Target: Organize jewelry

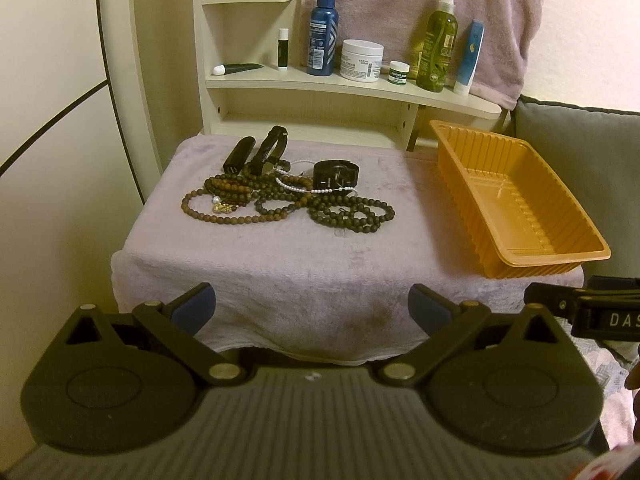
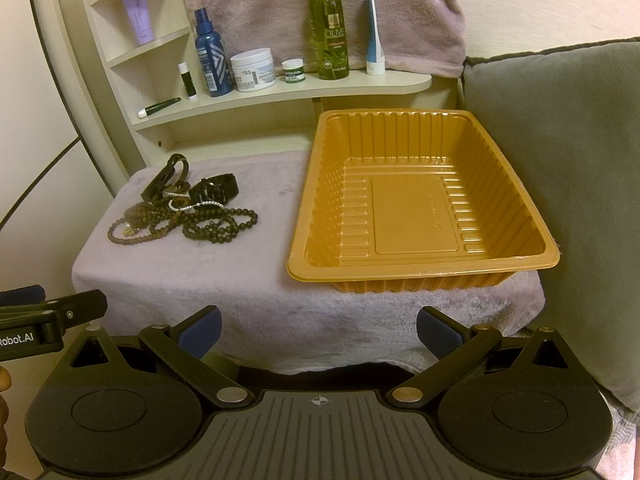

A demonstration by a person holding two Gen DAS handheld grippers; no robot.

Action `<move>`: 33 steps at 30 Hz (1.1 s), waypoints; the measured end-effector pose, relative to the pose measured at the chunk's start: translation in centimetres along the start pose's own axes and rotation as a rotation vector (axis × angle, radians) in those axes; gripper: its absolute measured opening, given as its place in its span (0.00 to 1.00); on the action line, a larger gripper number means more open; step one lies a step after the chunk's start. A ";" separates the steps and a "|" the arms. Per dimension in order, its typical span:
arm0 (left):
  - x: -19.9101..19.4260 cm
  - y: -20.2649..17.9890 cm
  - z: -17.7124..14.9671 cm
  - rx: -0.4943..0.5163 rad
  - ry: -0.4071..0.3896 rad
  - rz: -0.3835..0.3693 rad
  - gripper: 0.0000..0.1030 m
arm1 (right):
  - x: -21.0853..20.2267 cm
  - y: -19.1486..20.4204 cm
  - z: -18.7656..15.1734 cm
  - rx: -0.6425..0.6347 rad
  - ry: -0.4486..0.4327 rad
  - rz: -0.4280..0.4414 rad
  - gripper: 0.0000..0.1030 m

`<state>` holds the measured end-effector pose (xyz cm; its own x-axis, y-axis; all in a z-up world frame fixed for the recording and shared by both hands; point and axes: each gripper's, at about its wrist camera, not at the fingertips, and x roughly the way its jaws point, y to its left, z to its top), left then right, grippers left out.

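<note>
A heap of jewelry lies on a pale lilac towel (image 1: pixel 280 272): brown bead strands (image 1: pixel 280 204) (image 2: pixel 192 224), a white pearl string (image 1: pixel 316 189), a black watch (image 1: pixel 334 175) (image 2: pixel 214 190), a black strap (image 1: pixel 270 150) and a small black case (image 1: pixel 239 154). An orange plastic tray (image 1: pixel 520 200) (image 2: pixel 416 208) stands to the right of the heap with nothing in it. My left gripper (image 1: pixel 312 308) hangs open before the towel's front edge, below the heap. My right gripper (image 2: pixel 318 330) is open too, near the tray's front rim. Both hold nothing.
A cream shelf (image 1: pixel 352 84) behind the towel carries a blue spray bottle (image 1: pixel 322 30), a white cream jar (image 1: pixel 361 60), a green olive bottle (image 2: pixel 330 28) and tubes. A grey cushion (image 2: pixel 560 160) sits to the right of the tray. A lilac cloth (image 1: pixel 400 8) hangs behind.
</note>
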<state>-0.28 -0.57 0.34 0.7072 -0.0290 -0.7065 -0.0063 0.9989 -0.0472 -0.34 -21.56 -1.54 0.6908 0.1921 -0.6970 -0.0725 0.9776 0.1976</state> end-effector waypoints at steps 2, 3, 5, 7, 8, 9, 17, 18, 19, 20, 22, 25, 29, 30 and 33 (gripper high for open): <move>0.0 0.1 0.0 0.000 0.000 0.000 0.99 | 0.0 0.0 0.0 0.000 0.000 0.000 1.00; 0.0 0.1 0.0 -0.001 0.000 0.000 0.99 | 0.0 0.0 0.0 0.000 -0.001 0.000 1.00; 0.0 0.0 0.0 -0.001 0.001 0.000 0.99 | 0.0 0.0 0.0 0.000 0.000 0.000 1.00; 0.0 0.2 0.0 -0.001 0.000 -0.001 0.99 | 0.0 0.0 0.0 0.000 0.000 0.000 1.00; 0.0 0.1 0.0 -0.001 0.000 -0.001 0.99 | 0.0 0.0 0.0 0.000 -0.001 0.000 1.00; 0.0 0.1 0.0 -0.001 -0.001 0.000 0.99 | 0.0 0.0 0.0 0.000 0.000 0.000 1.00; -0.2 -0.1 0.0 -0.005 -0.002 -0.003 0.99 | 0.0 0.0 0.1 0.000 -0.001 0.000 1.00; -0.1 0.0 0.0 -0.004 -0.003 -0.004 0.99 | 0.0 0.0 0.1 0.000 -0.001 0.000 1.00; -0.1 0.0 0.0 -0.004 -0.002 -0.004 0.99 | 0.0 0.0 0.1 0.000 -0.001 0.000 1.00; -0.1 0.0 0.1 -0.005 -0.002 -0.004 0.99 | 0.0 0.0 0.1 0.000 0.000 0.000 1.00; -0.1 0.0 0.1 -0.005 -0.002 -0.005 0.99 | 0.0 0.0 0.1 -0.001 0.000 0.000 1.00; -0.1 0.0 0.0 -0.005 -0.002 -0.005 0.99 | 0.0 0.0 0.1 0.000 0.000 0.000 1.00; -0.1 -0.1 0.1 -0.006 -0.002 -0.005 0.99 | 0.0 0.0 0.1 0.000 0.000 0.000 1.00; -0.1 0.0 0.1 -0.006 -0.003 -0.005 0.99 | 0.0 -0.1 0.1 0.000 0.000 0.000 1.00; -0.2 0.0 0.1 -0.007 -0.003 -0.007 0.99 | -0.1 -0.1 0.1 0.001 -0.001 0.000 1.00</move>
<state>-0.31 -0.60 0.54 0.7091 -0.0353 -0.7042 -0.0068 0.9984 -0.0570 -0.31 -21.70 -1.44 0.6919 0.1919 -0.6960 -0.0720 0.9776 0.1979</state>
